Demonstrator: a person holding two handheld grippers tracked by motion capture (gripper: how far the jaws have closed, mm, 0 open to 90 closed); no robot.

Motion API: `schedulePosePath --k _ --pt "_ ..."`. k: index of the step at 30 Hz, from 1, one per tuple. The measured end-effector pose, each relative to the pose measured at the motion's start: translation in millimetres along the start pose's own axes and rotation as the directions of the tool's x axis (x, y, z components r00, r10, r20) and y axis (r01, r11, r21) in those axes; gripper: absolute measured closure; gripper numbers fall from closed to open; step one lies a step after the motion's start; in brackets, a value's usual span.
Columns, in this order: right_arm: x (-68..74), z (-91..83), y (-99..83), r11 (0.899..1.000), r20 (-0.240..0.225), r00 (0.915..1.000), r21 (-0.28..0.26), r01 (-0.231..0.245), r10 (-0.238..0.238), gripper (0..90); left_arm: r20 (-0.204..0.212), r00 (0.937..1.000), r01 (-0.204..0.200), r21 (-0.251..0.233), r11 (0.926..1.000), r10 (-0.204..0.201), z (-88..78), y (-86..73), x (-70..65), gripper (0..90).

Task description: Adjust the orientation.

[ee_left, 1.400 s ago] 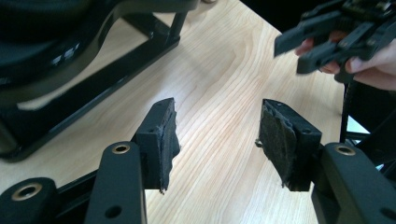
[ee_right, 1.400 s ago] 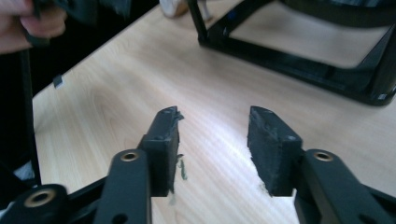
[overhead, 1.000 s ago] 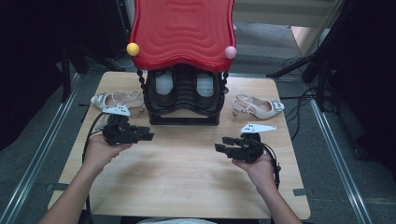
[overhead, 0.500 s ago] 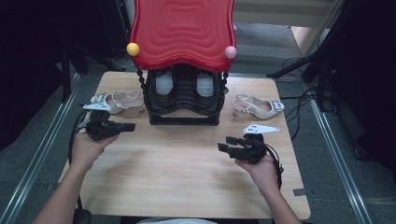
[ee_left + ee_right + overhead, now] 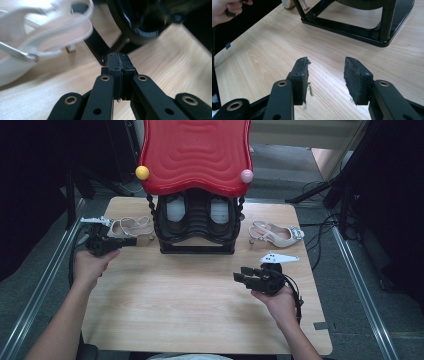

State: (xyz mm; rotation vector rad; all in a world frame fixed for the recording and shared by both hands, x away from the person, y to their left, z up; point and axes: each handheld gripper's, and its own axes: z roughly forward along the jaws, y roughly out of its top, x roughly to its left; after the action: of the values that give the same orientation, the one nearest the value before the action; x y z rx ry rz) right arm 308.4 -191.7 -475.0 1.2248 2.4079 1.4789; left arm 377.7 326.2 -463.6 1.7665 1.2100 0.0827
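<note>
- Left gripper view shows the left gripper [image 5: 120, 65] with its two pads [image 5: 115, 62] pressed flat against each other and nothing between them; they have just been closing, and they closed on air.
- Just beyond those tips lies the left sandal [image 5: 45, 37], a pale strappy shoe on the table [image 5: 175, 65], close to the black leg of the rack [image 5: 96, 46] but apart from the gripper (no contact that I can see).
- Seen from the high view, the left gripper [image 5: 131, 240] points toward the heel end of this sandal [image 5: 131, 226], which rests at the left of the shoe rack [image 5: 197, 220].
- Right gripper view shows the right gripper [image 5: 325, 80] with its pads [image 5: 355, 77] standing fairly wide apart over bare wood; they have just been closing a little, also with nothing between them.
- On the high view the right gripper [image 5: 241, 274] hovers near the middle of the table, well apart from the right sandal [image 5: 276, 235], which lies at the right of the rack.
- My judgement of the step: the left hand is approaching the left sandal for a pick, probably to put it on the rack under the red top [image 5: 196, 152]; the right hand waits.
- For the next move the left jaws must open again, because shut pads cannot take a strap or the heel; then they should come around a firm part of the shoe and close.
</note>
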Motion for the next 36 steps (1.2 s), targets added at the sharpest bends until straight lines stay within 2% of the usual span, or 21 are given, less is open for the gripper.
schedulePosePath --k 2,4,6,9,10,15,16,19,21,24,27,30,34,36 --pt "0.2 1.6 -1.0 1.0 0.0 1.0 0.01 0.001 -0.001 52.9 -0.015 0.9997 0.017 -0.012 0.9998 -0.017 -1.1 7.4 7.8 90.0" --pt "0.5 3.4 -2.1 1.0 0.0 1.0 0.018 0.002 -0.002 51.5 -0.042 0.999 0.018 0.0 0.9998 -0.018 0.7 13.4 13.6 90.0" --pt "1.0 5.6 -3.0 1.0 -0.004 0.9999 0.026 0.011 -0.011 50.9 -0.041 0.9987 0.032 0.005 0.9995 -0.031 3.6 19.4 18.8 90.0" --pt "2.4 7.6 -3.6 0.999 -0.003 0.9999 0.037 0.016 -0.016 50.1 -0.077 0.9968 0.023 0.024 0.9995 -0.021 9.7 28.2 21.1 90.0" --pt "2.5 8.0 -3.7 0.999 -0.001 0.9998 0.04 0.019 -0.019 49.8 -0.102 0.9947 0.018 0.028 0.9994 -0.015 12.7 31.8 22.0 90.0" --pt "4.1 8.7 -5.3 0.998 0.005 0.9997 0.052 0.022 -0.023 48.3 -0.12 0.9922 0.037 0.018 0.9992 -0.035 22.1 44.7 31.0 90.0" --pt "4.3 9.1 -5.9 0.998 0.006 0.9996 0.056 0.027 -0.028 48.1 -0.119 0.9921 0.043 0.029 0.9987 -0.039 24.1 46.5 32.7 90.0" --pt "5.1 11.0 -7.6 0.997 0.011 0.9996 0.069 0.027 -0.028 48.0 -0.139 0.99 0.028 0.039 0.9988 -0.022 34.3 52.0 35.1 90.0" --pt "5.3 11.9 -8.3 0.996 0.007 0.9996 0.079 0.028 -0.029 48.0 -0.143 0.9891 0.038 0.026 0.9989 -0.034 39.2 52.4 35.9 90.0" --pt "6.1 12.8 -9.6 0.996 0.006 0.9994 0.083 0.032 -0.033 48.0 -0.159 0.9864 0.051 0.057 0.997 -0.042 48.1 48.1 39.5 90.0" --pt "6.8 12.1 -11.0 0.995 0.011 0.9993 0.092 0.034 -0.035 47.9 -0.165 0.9843 0.073 0.058 0.9956 -0.063 54.0 41.2 44.3 90.0" --pt "5.4 11.7 -12.5 0.995 0.017 0.9993 0.095 0.032 -0.033 47.2 -0.197 0.9791 0.065 0.075 0.9951 -0.049 58.1 34.0 45.7 90.0" --pt "4.6 11.5 -13.9 0.995 0.023 0.9992 0.099 0.03 -0.033 47.0 -0.197 0.9788 0.07 0.06 0.9957 -0.057 55.8 28.2 47.1 90.0" --pt "4.9 10.8 -13.9 0.995 0.036 0.9987 0.091 0.033 -0.037 47.0 -0.207 0.9767 0.068 0.052 0.9964 -0.055 54.5 24.7 46.4 90.0"
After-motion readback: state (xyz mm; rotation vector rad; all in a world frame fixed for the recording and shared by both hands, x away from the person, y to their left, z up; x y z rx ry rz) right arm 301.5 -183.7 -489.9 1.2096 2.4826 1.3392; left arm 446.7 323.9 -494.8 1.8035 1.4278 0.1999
